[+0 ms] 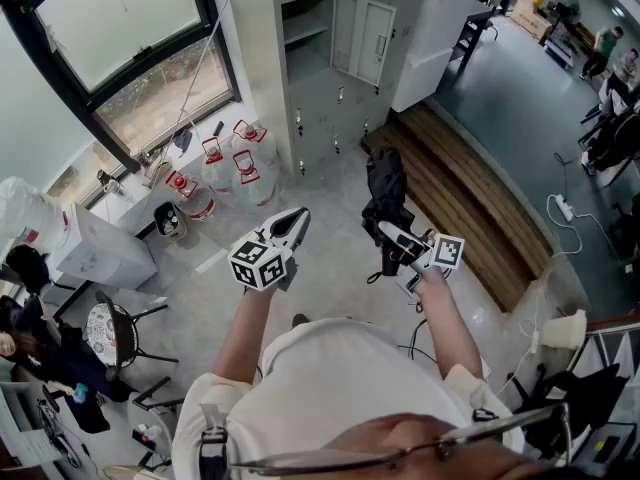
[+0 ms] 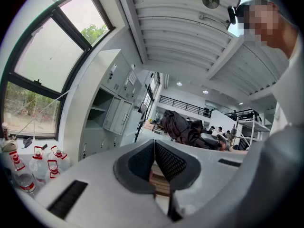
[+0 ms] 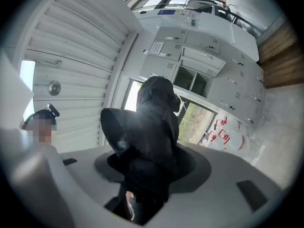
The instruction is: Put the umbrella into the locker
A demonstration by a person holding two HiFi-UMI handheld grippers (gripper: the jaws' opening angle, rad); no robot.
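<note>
Office with grey lockers [image 1: 320, 108], chairs [image 1: 105, 328]

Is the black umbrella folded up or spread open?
Folded: the black fabric umbrella is a bunched bundle clamped in the right gripper.

In the right gripper view the umbrella [image 3: 154, 127] fills the middle, its black cloth hiding the pads of the right tongs [image 3: 147, 146] clamped on it; its handle cannot be made out; in the head view the locker [image 1: 320, 78] is cut off at twelve o'clock by the picture's edge; the people [image 1: 610, 48] at two o'clock are too small to tell apart.
</note>
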